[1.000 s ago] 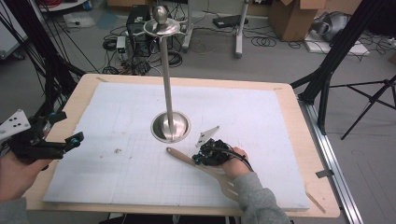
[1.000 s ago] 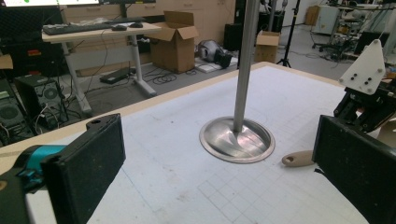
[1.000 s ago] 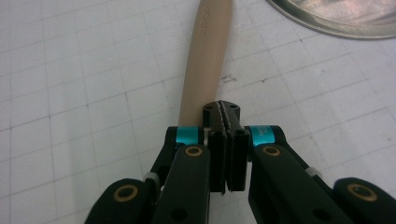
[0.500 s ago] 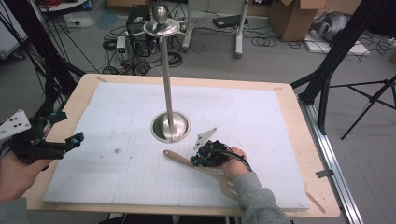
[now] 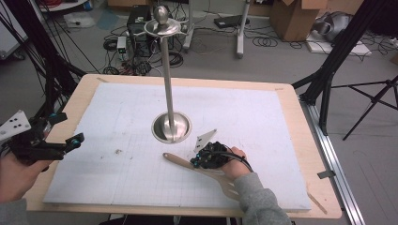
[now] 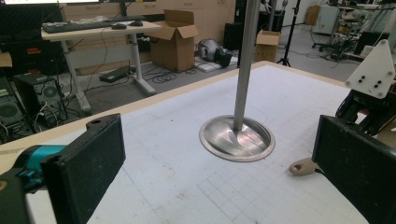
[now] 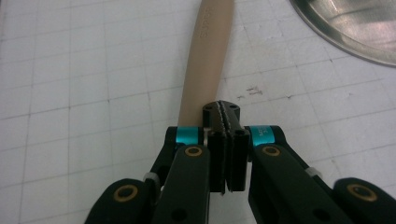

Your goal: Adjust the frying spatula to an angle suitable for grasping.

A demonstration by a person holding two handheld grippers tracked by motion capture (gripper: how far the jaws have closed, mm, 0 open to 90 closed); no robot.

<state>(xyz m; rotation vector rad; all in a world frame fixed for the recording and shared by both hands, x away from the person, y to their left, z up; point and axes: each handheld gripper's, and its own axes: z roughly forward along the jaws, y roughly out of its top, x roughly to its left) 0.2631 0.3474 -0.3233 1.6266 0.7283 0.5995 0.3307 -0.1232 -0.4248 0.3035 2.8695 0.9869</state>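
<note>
1. The right gripper [image 7: 226,112] has its jaws pressed together, with nothing visible between the pads.
2. The spatula [image 7: 206,60] lies flat on the mat [image 5: 281,122], its handle running forward from under the jaw tips.
3. The stand [image 7: 355,28] sits ahead, to the right.
4. The left gripper [image 6: 210,158], near the table's left edge, is wide open and empty.

Wooden table [image 5: 300,154] carries a white gridded mat [image 5: 263,122] covering nearly all of it; steel stand [image 5: 171,127] with tall pole sits mid-mat; wooden spatula [image 5: 180,161] lies flat just nearer the front edge, handle end near the stand's base; small dark speck [image 5: 118,151] toward the left edge.
</note>
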